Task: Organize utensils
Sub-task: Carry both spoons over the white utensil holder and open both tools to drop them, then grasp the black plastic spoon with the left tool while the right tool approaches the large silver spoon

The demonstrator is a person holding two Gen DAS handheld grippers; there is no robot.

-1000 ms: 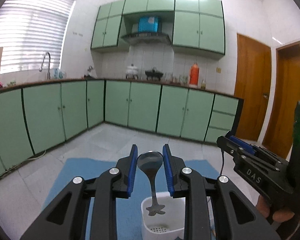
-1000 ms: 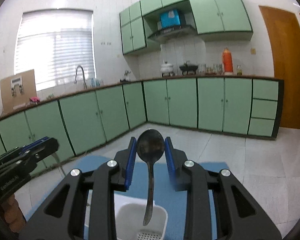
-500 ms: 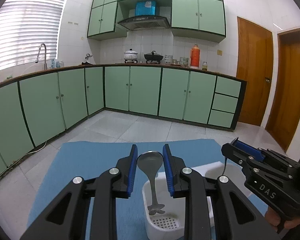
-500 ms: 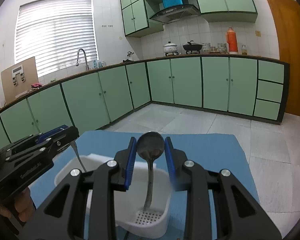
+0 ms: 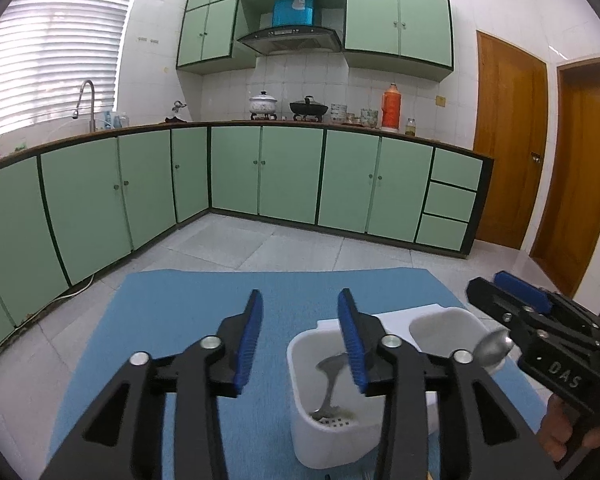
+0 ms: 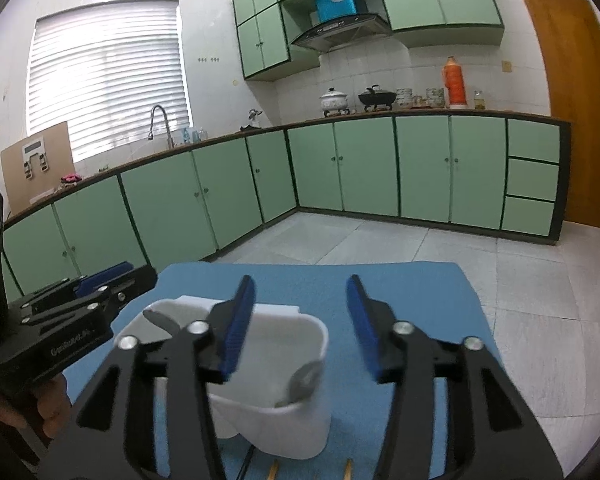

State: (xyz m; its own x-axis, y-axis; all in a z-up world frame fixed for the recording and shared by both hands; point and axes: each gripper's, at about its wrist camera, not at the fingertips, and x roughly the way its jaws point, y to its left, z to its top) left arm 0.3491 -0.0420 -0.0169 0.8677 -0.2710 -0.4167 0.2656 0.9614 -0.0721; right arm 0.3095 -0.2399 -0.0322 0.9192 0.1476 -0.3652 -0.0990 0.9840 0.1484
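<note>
Since 0.5 s ago: both spoons have left the jaws. The left gripper (image 5: 300, 332) and right gripper (image 6: 300, 320) now stand spread wide with nothing between the blue pads; before, each pinched a spoon by the bowl.

Position now: the left spoon (image 5: 331, 380) rests inside the nearer compartment of the white caddy (image 5: 300, 360), handle end down on the perforated floor, bowl leaning toward the rim. The right spoon (image 6: 302, 380) leans at the rim of its compartment (image 6: 316, 332), bowl up. The caddy sits on the blue mat (image 5: 180, 320).

Risks, as judgement:
1. The right spoon leans on the wall edge; a brush from a finger on withdrawal could tip it out.
2. The grippers sit close over the light plastic caddy; a sideways pull could drag or topple it.
3. Chopstick-like ends show at the bottom edge of the right view; identity unclear.
</note>
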